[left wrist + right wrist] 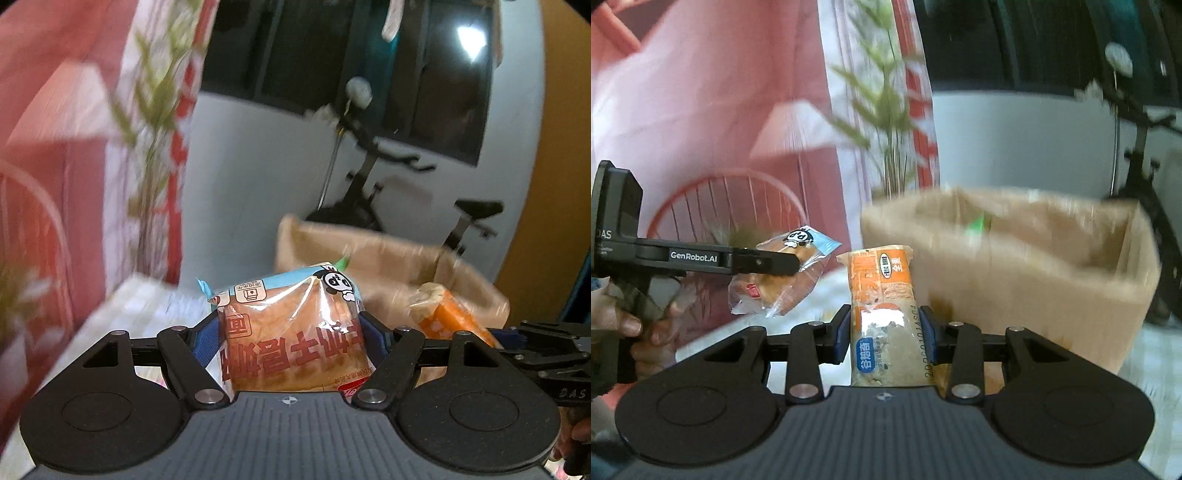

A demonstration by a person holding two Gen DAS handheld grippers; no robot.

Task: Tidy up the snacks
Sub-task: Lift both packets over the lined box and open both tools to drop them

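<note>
My left gripper [288, 332] is shut on a clear-wrapped bread pack [291, 332] with a blue top edge and a panda print. It also shows in the right wrist view [775, 284], held in the air at the left by the left gripper [783, 264]. My right gripper [884, 332] is shut on an orange snack bar [882, 314], held upright. The bar also shows in the left wrist view [450, 314] at the right. An open cardboard box [1034, 277] stands just behind and right of both snacks; it also shows in the left wrist view [388, 254].
A white patterned tabletop [147, 306] lies below. A pink poster with a green plant print [738, 129] stands at the left. An exercise bike [388, 184] stands by the grey wall behind the box.
</note>
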